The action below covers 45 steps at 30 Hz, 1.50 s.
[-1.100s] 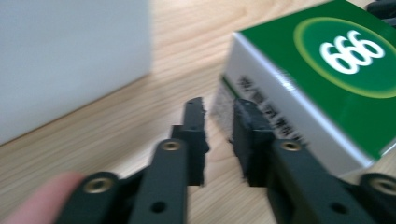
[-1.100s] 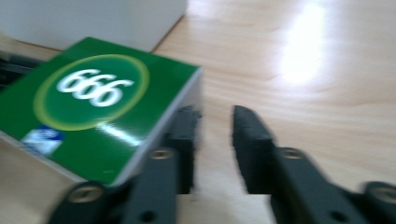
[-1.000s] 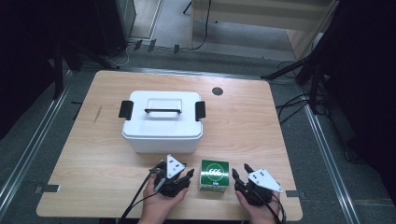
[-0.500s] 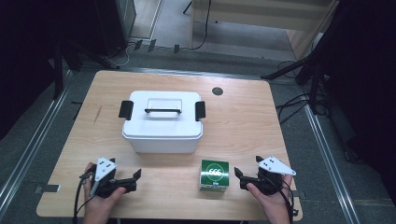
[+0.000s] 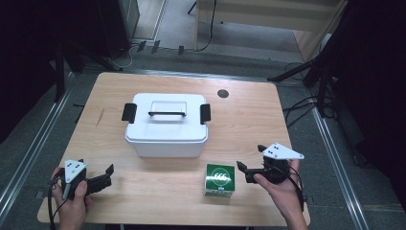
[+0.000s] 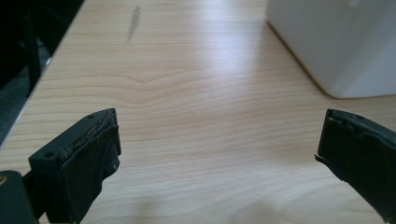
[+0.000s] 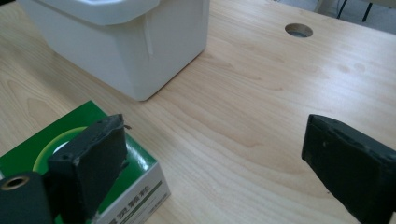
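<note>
The green carton (image 5: 220, 180) is sitting on the counter (image 5: 249, 120) near its front edge, beside the right gripper (image 5: 243, 169); both grippers are gaping, holding nothing. Probably light, crushable cardboard: grip its 2 flat sides.

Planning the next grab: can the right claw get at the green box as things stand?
Probably yes. The right claw is open, just beside the green box, with bare table around it; the white container sits farther back, not between them.
</note>
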Available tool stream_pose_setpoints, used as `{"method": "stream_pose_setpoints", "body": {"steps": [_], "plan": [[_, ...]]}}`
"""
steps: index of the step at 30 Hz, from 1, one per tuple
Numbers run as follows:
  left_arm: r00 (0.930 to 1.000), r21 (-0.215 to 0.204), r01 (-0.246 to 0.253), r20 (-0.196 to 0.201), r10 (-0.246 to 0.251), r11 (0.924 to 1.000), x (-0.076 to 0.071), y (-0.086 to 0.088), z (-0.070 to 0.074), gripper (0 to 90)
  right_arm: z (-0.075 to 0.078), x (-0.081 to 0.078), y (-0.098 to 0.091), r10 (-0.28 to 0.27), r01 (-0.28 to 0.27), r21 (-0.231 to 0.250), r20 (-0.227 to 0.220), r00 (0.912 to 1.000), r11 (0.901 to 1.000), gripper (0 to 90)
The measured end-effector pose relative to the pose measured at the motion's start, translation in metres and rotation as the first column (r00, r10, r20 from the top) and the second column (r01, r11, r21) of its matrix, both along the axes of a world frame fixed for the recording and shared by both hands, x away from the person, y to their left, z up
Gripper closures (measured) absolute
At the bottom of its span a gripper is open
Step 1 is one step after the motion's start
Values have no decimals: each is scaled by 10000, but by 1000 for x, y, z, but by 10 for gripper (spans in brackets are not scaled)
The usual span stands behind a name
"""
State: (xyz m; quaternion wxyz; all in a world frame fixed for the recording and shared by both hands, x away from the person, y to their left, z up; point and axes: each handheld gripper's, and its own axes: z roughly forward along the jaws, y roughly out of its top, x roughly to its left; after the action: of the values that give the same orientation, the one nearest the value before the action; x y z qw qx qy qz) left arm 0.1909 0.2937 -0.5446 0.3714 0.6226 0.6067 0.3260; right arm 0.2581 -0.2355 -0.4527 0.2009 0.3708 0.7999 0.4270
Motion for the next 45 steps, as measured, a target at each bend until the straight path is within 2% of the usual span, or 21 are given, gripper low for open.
{"method": "stream_pose_setpoints", "body": {"steps": [5, 8, 9, 13, 15, 17, 18, 20, 23, 26, 29, 33, 35, 37, 39, 40, 42, 43, 45], "plan": [[9986, -139, -420, -316, 416, 9990, 5, 10, -6, 1, 18, 10, 15, 693, -694, -137, -45, 9976, 9975, 124], [9989, -137, -459, -129, 457, 9989, 6, 11, -6, 1, 29, 21, 29, 1258, -1250, -680, 84, 9920, 9898, 124], [9987, -63, -506, -60, 506, 9987, 7, 11, -6, 1, 33, 26, 34, 1427, -1416, -783, 95, 9897, 9868, 125], [9983, -231, -577, -140, 574, 9981, 8, 13, -7, 1, 42, 42, 46, 2065, -2068, -507, -110, 9784, 9771, 160], [9984, -239, -552, -171, 548, 9982, 8, 14, -7, 1, 44, 50, 52, 2420, -2418, -649, -58, 9703, 9681, 198], [9982, -267, -588, -154, 584, 9979, 8, 13, -7, 1, 47, 57, 60, 2682, -2670, -1001, -11, 9634, 9585, 226], [9983, -238, -564, -188, 560, 9981, 8, 13, -7, 1, 49, 60, 64, 2930, -2914, -1120, -26, 9561, 9500, 241], [9983, -248, -532, -255, 526, 9983, 9, 13, -7, 1, 53, 66, 72, 3164, -3144, -1384, -77, 9486, 9392, 259], [9981, -281, -537, -308, 529, 9982, 10, 14, -7, 1, 58, 74, 85, 3635, -3602, -1828, -161, 9314, 9148, 342], [9983, -222, -525, -270, 519, 9984, 9, 13, -7, 1, 63, 80, 100, 4208, -4174, -2211, -337, 9065, 8814, 391], [9983, -155, -514, -268, 510, 9986, 9, 12, -7, 1, 66, 86, 113, 4455, -4420, -2426, -436, 8942, 8636, 454], [9985, -180, -472, -271, 467, 9987, 9, 12, -7, 1, 71, 94, 132, 4847, -4781, -2836, -516, 8732, 8312, 528], [9986, -191, -440, -296, 434, 9988, 9, 11, -7, 1, 75, 99, 141, 4994, -4906, -3015, -529, 8648, 8176, 550], [9988, -122, -358, -336, 354, 9993, 9, 10, -7, 2, 79, 102, 149, 5068, -4971, -3127, -558, 8602, 8094, 575], [9989, -43, -331, -337, 329, 9994, 9, 9, -7, 2, 82, 107, 158, 5273, -5160, -3249, -598, 8475, 7926, 590], [9989, -33, -316, -333, 315, 9995, 10, 9, -7, 2, 83, 108, 161, 5315, -5195, -3298, -606, 8449, 7883, 596], [9989, 8, -290, -357, 290, 9996, 10, 8, -7, 2, 86, 111, 169, 5471, -5331, -3501, -669, 8344, 7702, 602], [9989, 2, -287, -365, 286, 9996, 10, 8, -7, 2, 87, 113, 174, 5430, -5290, -3578, -697, 8369, 7695, 606], [9989, -32, -292, -357, 290, 9996, 10, 9, -7, 2, 87, 116, 179, 5496, -5337, -3694, -710, 8324, 7607, 619]]}}
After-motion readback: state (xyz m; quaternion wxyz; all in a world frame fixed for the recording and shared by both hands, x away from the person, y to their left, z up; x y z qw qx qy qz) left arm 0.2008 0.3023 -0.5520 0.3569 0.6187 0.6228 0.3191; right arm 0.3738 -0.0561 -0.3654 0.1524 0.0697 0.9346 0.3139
